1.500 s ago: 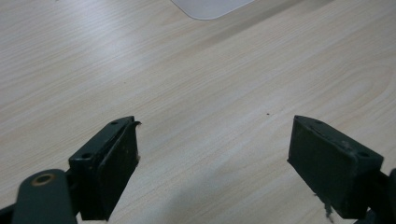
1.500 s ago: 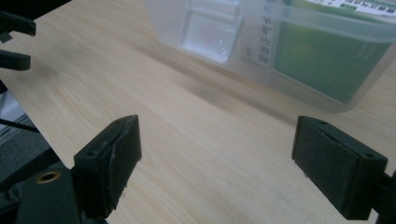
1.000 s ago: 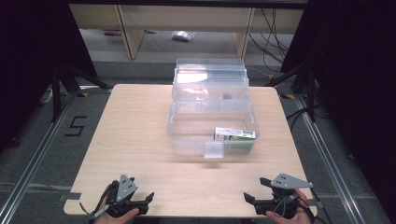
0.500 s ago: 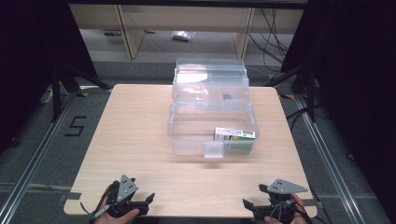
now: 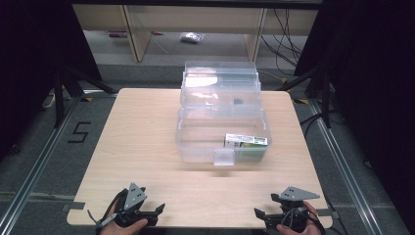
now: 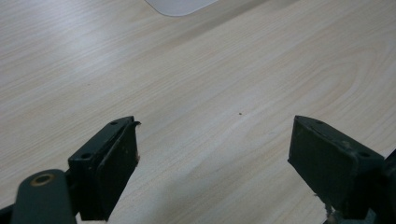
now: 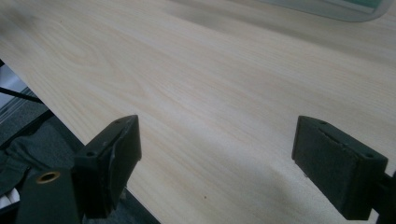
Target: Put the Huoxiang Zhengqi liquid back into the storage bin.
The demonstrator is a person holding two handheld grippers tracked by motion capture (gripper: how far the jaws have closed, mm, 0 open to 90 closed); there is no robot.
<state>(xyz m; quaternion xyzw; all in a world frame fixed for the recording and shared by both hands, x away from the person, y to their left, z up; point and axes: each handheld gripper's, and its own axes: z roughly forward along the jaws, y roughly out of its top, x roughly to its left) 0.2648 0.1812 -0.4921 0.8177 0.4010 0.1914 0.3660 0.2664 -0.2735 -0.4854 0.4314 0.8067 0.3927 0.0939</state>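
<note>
A clear plastic box with its lid up stands at the middle of the wooden table. Inside it, at the front right, lies a green and white carton. A small dark thing sits on the raised lid part. My left gripper rests at the table's front left edge, open, nothing between its jaws. My right gripper rests at the front right edge, also open and empty. The left gripper view has a corner of the box at the top; the right gripper view has the box's edge at its top.
The table's front edge runs just under my right gripper, with dark floor beyond. Shelving with a small bag stands behind the table. Metal rails run along both sides on the floor.
My right gripper has drawn back toward the front edge and turned a little. The left gripper stays put.
</note>
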